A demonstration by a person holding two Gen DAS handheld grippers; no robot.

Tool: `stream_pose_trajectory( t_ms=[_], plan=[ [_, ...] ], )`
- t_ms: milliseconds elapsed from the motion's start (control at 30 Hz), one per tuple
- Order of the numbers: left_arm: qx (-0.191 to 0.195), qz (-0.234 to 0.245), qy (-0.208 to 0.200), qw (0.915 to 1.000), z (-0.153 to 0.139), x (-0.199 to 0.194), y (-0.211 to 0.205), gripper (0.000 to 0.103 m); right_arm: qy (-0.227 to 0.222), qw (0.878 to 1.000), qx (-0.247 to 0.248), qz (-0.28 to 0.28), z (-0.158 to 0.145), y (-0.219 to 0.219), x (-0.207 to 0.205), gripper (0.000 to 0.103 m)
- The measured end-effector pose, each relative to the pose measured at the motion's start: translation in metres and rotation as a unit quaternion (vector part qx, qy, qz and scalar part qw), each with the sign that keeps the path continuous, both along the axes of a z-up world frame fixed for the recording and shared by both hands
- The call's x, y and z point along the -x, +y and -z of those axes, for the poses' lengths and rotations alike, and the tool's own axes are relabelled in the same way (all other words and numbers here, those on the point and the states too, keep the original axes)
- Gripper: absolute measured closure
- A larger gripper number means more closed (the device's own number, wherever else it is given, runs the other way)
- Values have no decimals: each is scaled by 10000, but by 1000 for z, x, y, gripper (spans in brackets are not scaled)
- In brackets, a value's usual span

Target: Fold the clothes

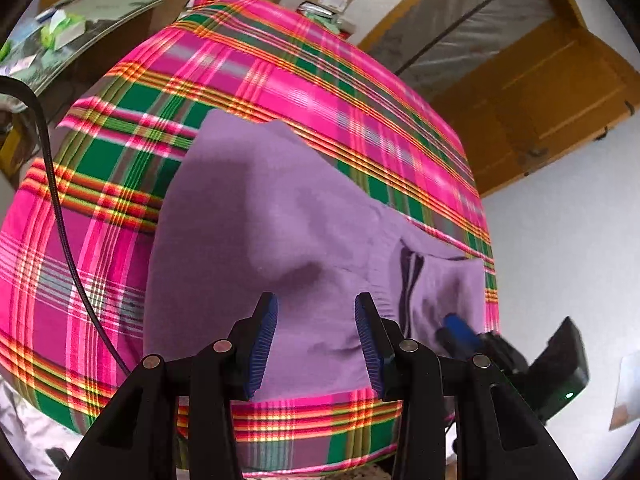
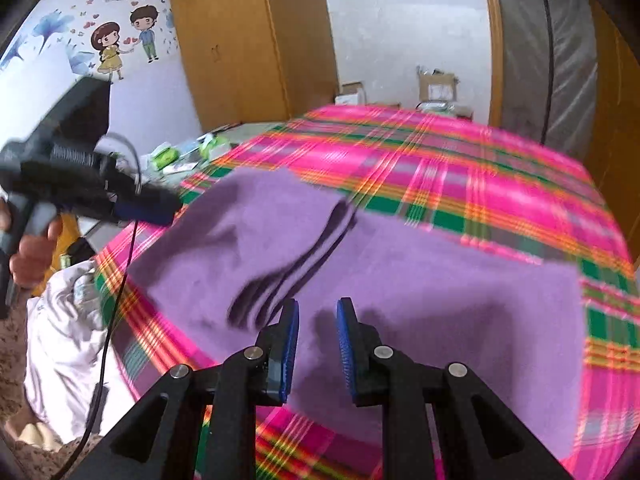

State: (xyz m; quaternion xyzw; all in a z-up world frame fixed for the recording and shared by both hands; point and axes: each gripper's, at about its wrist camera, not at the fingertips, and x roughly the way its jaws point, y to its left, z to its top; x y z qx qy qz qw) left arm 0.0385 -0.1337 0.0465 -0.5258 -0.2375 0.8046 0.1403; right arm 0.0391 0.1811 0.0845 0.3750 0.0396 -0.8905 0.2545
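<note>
A purple garment (image 2: 400, 280) lies spread on the bed's pink and green plaid cover (image 2: 460, 168), partly folded, with layered edges showing toward eleven o'clock in the right wrist view. The right hand-held gripper (image 2: 318, 344) hangs just over the near part of the cloth, its jaws a narrow way apart with nothing between them. The left hand-held gripper (image 1: 316, 344) has its jaws about half open and also empty, poised above the garment's near edge; from the right wrist view it comes in from nine o'clock.

To do this step well, I would bring each gripper down on one corner of the same edge, pinch every layer there, lift only enough to clear the cover, and carry the edge over evenly so no crease runs crooked.

Counted: one garment on the bed, two hand-held grippers, one pale bundle of cloth (image 2: 68, 328) on the floor at eight o'clock.
</note>
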Motion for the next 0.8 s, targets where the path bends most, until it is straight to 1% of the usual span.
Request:
stream_pose_trajectory(
  t_ms=[67, 133, 167, 200, 300, 367, 433, 500, 567, 667, 733, 800],
  plan=[
    [149, -40, 26, 9999, 3, 0, 0, 61, 24, 9999, -83, 78, -1, 0, 8, 82],
    [270, -77, 38, 9996, 7, 1, -1, 61, -142, 9994, -270, 179, 11, -3, 19, 82],
    [231, -84, 0, 9997, 10, 2, -3, 61, -275, 9989, -327, 168, 20, -4, 24, 82],
    [184, -86, -28, 9998, 13, 2, -5, 61, -313, 9987, -365, 165, 26, -5, 25, 82],
    [223, -143, -109, 9996, 21, 4, -8, 61, -121, 9988, -444, 167, 33, -7, 15, 82],
    [278, -185, -140, 9993, 24, 5, -10, 61, -68, 9986, -523, 37, 33, -11, 9, 82],
    [260, -185, -123, 9994, 26, 6, -11, 61, -209, 9983, -544, 3, 30, -11, 9, 82],
    [361, -194, -60, 9991, 26, 6, -11, 61, -330, 9986, -421, 13, 24, -9, 11, 82],
    [510, -213, 22, 9985, 26, 6, -11, 61, -262, 9992, -290, 4, 16, -8, 12, 81],
    [465, -299, 24, 9985, 28, 7, -19, 61, -293, 9987, -409, 77, 21, -13, 15, 81],
    [543, -396, 46, 9977, 28, 8, -25, 61, -395, 9980, -487, 106, 29, -18, 18, 81],
    [575, -482, 109, 9971, 28, 6, -32, 61, -315, 9979, -534, 171, 33, -21, 15, 80]
  ],
)
